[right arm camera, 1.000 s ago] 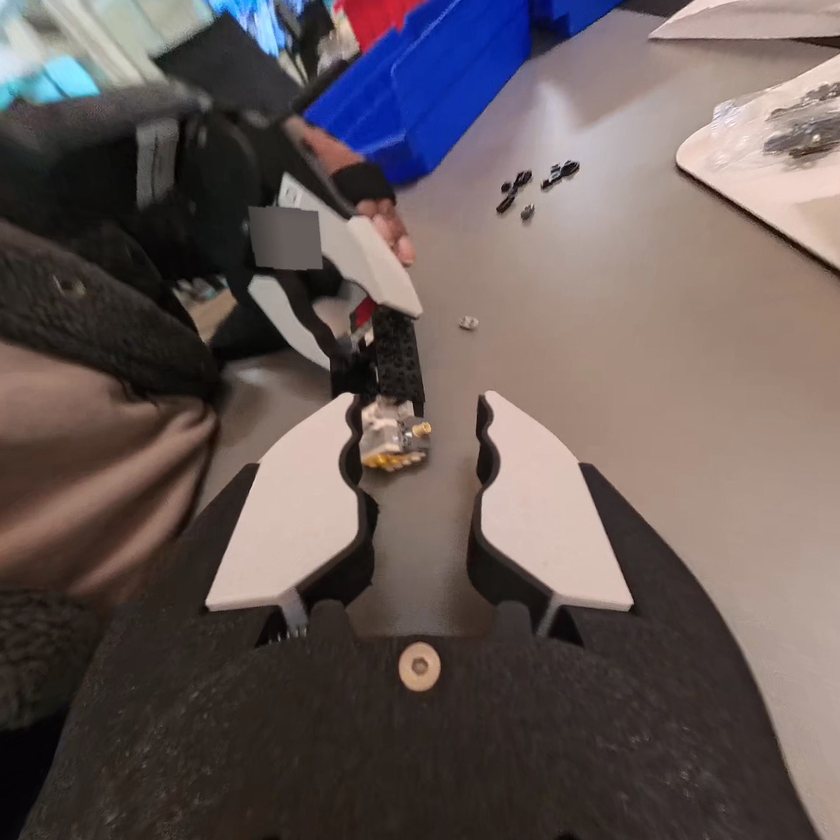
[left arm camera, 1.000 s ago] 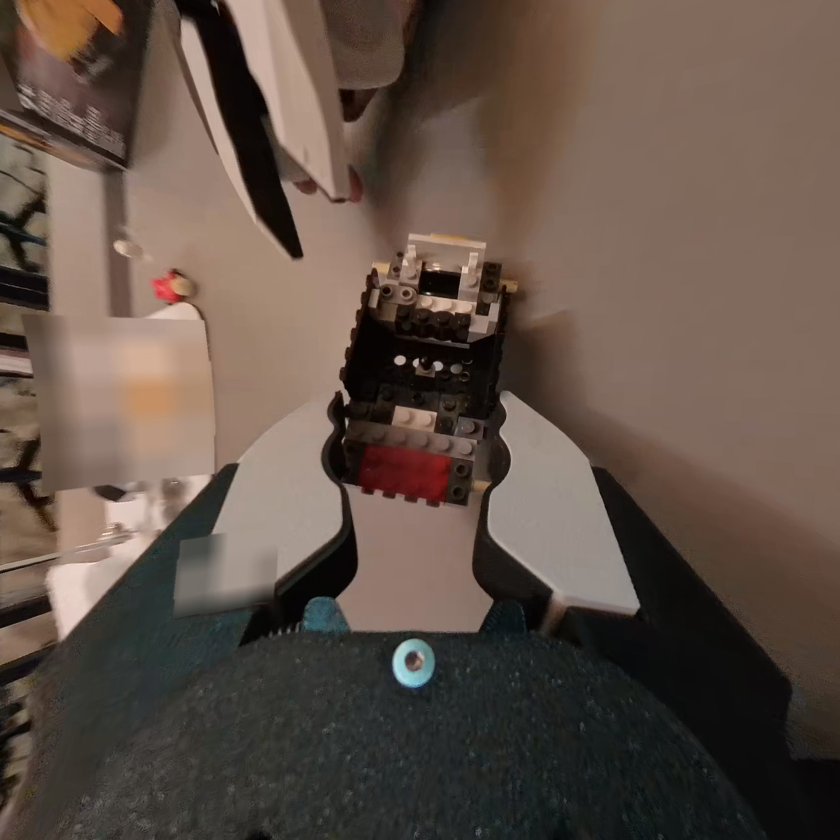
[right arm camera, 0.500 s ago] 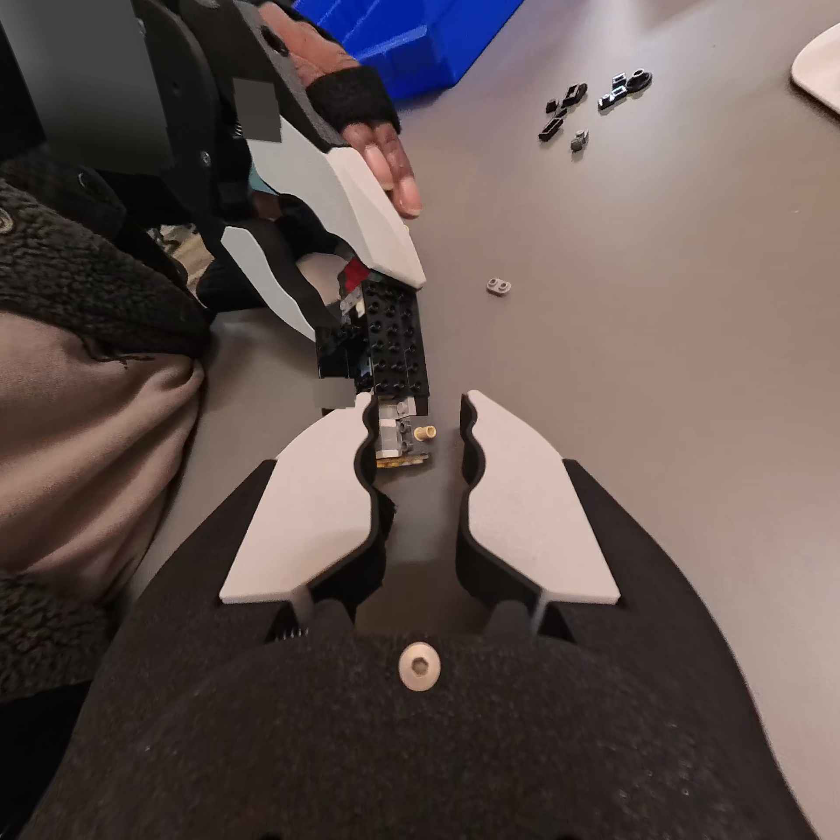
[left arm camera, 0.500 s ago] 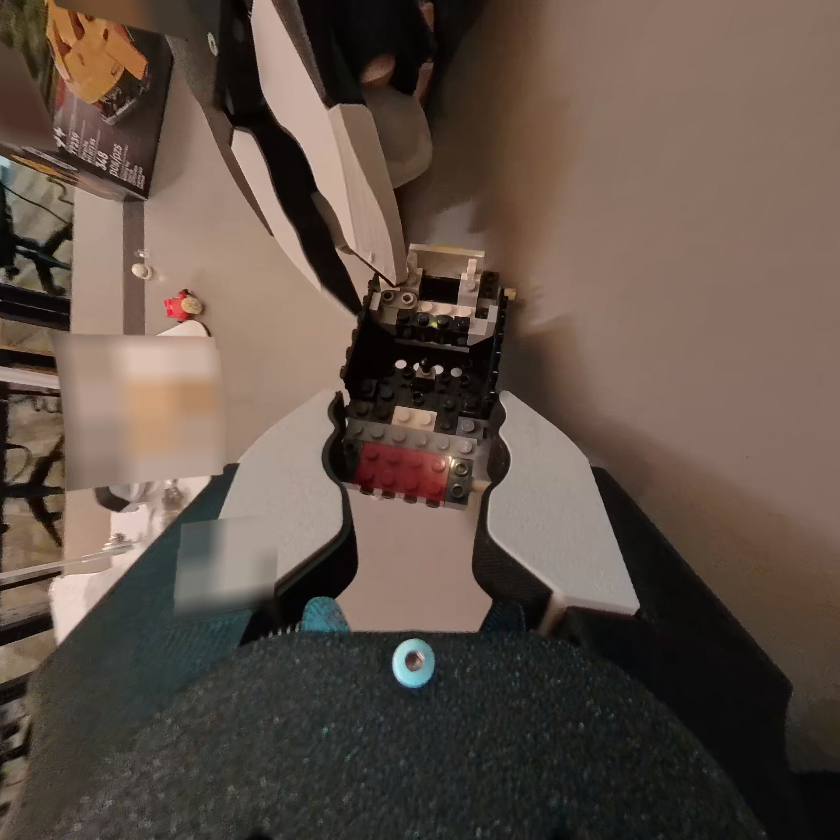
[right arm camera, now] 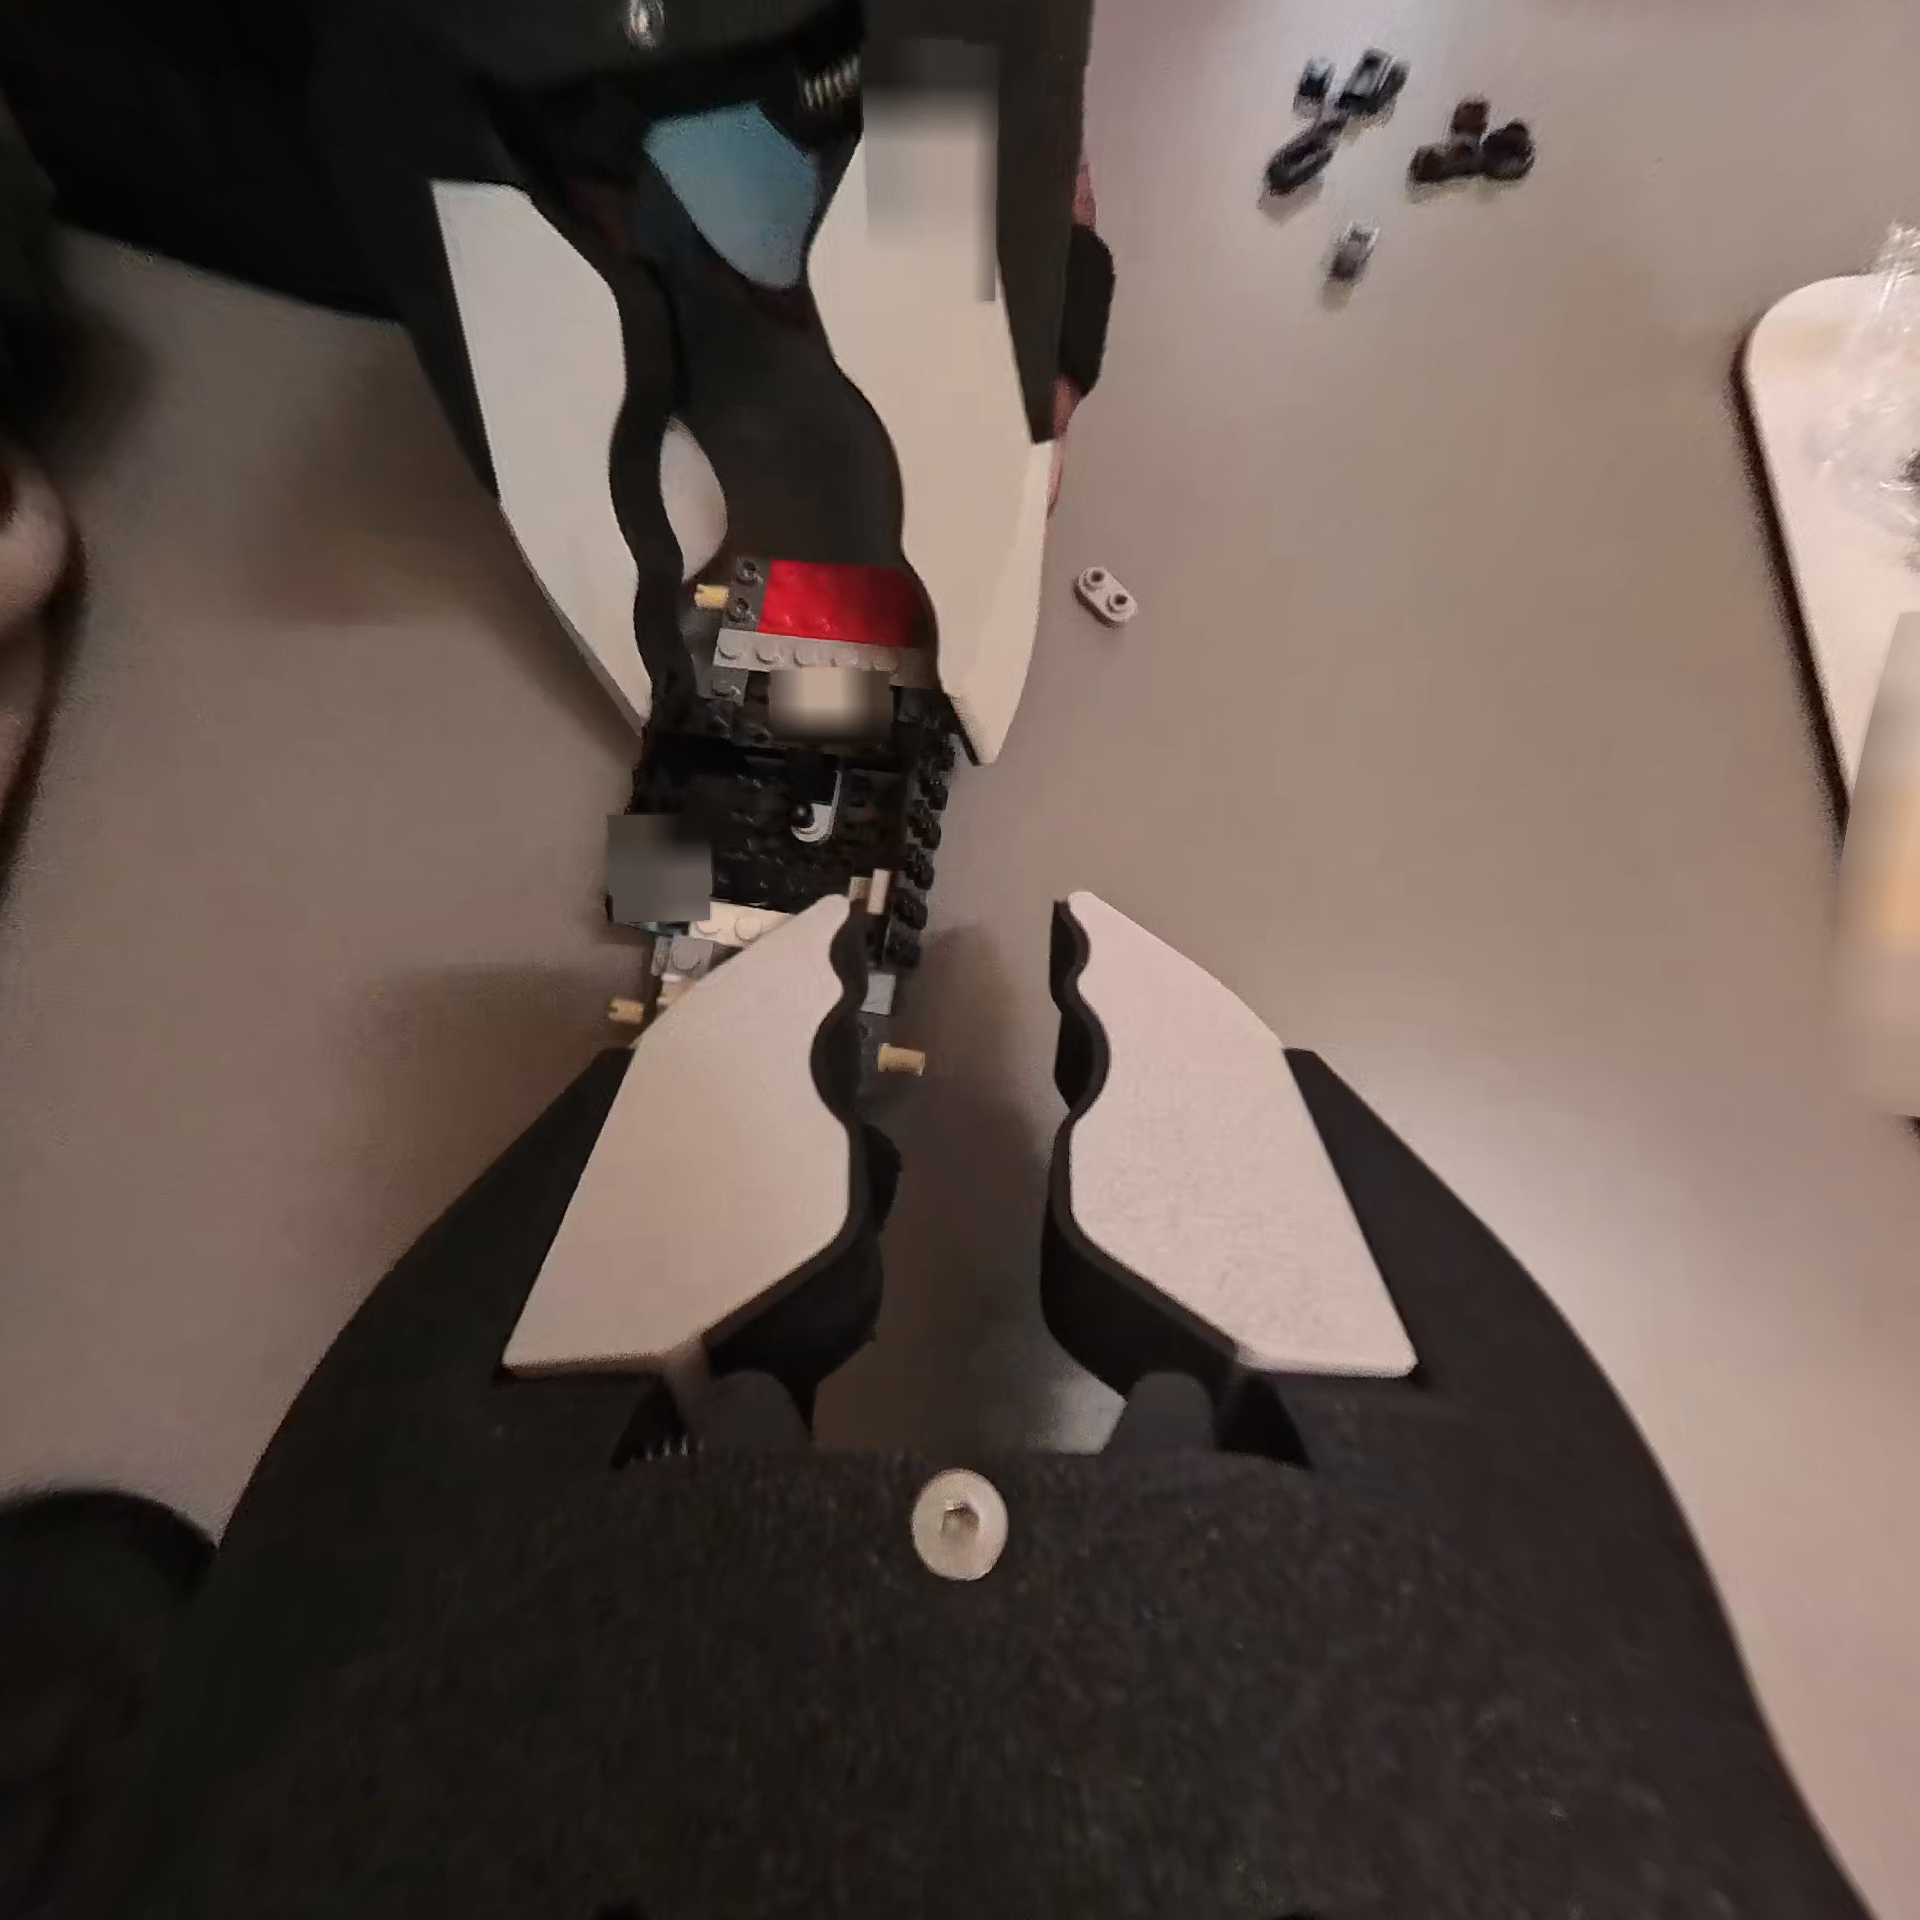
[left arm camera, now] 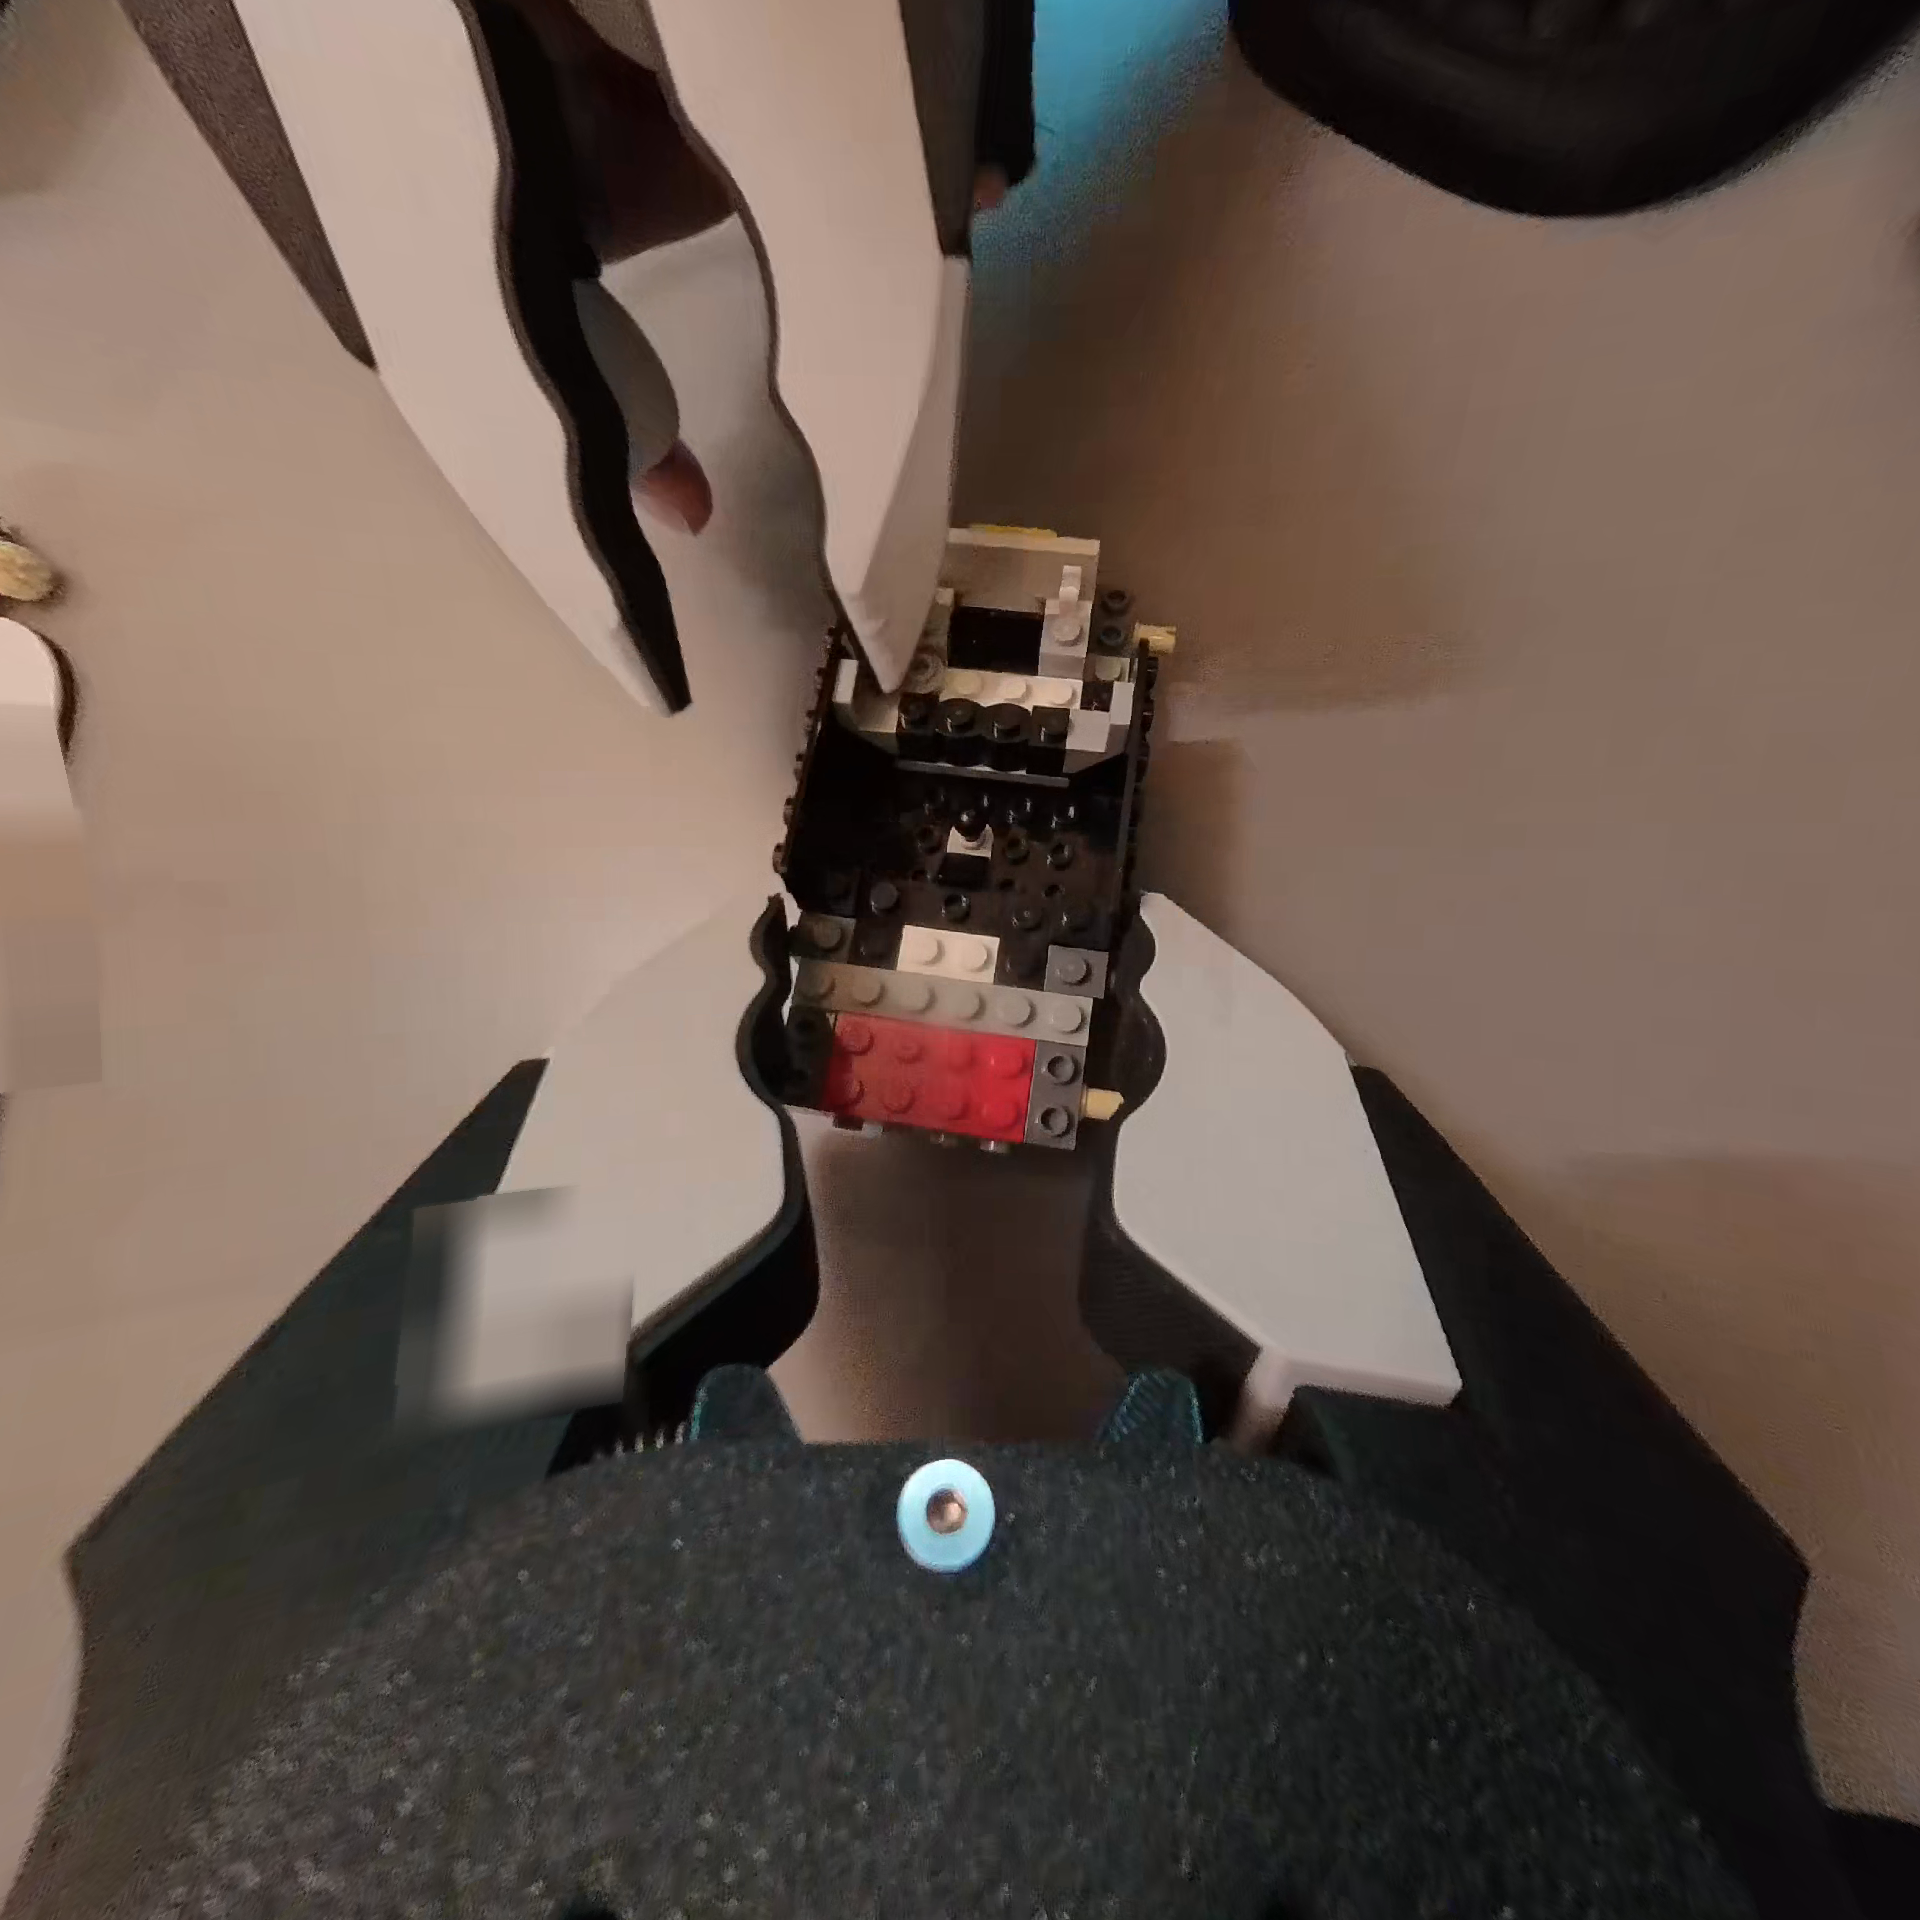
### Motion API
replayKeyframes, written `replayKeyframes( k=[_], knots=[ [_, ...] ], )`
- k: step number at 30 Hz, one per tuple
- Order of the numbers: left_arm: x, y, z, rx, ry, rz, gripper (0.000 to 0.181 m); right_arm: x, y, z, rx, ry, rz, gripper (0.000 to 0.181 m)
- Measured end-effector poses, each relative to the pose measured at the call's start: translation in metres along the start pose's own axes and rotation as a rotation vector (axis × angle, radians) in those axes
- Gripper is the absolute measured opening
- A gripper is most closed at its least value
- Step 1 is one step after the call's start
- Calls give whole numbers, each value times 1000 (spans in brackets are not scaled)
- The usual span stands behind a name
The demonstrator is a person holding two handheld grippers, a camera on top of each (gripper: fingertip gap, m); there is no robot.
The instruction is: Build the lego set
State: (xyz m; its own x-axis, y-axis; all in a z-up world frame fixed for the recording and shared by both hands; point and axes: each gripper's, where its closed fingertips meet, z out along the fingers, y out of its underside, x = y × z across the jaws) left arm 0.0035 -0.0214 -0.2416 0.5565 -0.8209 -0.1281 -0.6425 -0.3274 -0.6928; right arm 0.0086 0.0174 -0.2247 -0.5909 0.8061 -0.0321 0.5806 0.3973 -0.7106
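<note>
left gripper (left arm camera: 948, 997): closed on the red-and-grey end of the model, one finger against each side.
right gripper (right arm camera: 951, 935): jaws apart with nothing between them; one fingertip (left arm camera: 883, 634) rests on the white-and-grey end of the model, the other stands off to the side over bare table.
model (left arm camera: 961, 873): a long, mostly black brick build, studs up, with a red plate and grey strip at one end and white and grey bricks at the other; tan pins stick out at the sides. it sits between the two grippers, low over the table; cannot tell whether it touches it.
table (right arm camera: 1403, 727): grey and matte.
grey piece (right arm camera: 1107, 594): small two-hole plate lying alone, just beside the left gripper's finger.
black pieces (right arm camera: 1392, 114): a few loose bits, well apart from the model.
tray (right arm camera: 1808, 540): pale, at the table's edge, holding a clear bag.
</note>
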Motion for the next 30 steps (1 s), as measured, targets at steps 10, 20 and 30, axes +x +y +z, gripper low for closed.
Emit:
replayKeyframes(
  k=[10, 20, 30],
  knots=[
    [5, 7, 1, 21, 44, -28, 57, -5, 9, 2, -283, -55, -62, 28],
    [5, 7, 1, 54, 52, -41, 57, -7, 9, 4, -390, -62, -92, 25],
    [6, 8, 2, 77, 51, -40, 57, -13, 10, 6, -537, -160, -87, 16]
  ],
)
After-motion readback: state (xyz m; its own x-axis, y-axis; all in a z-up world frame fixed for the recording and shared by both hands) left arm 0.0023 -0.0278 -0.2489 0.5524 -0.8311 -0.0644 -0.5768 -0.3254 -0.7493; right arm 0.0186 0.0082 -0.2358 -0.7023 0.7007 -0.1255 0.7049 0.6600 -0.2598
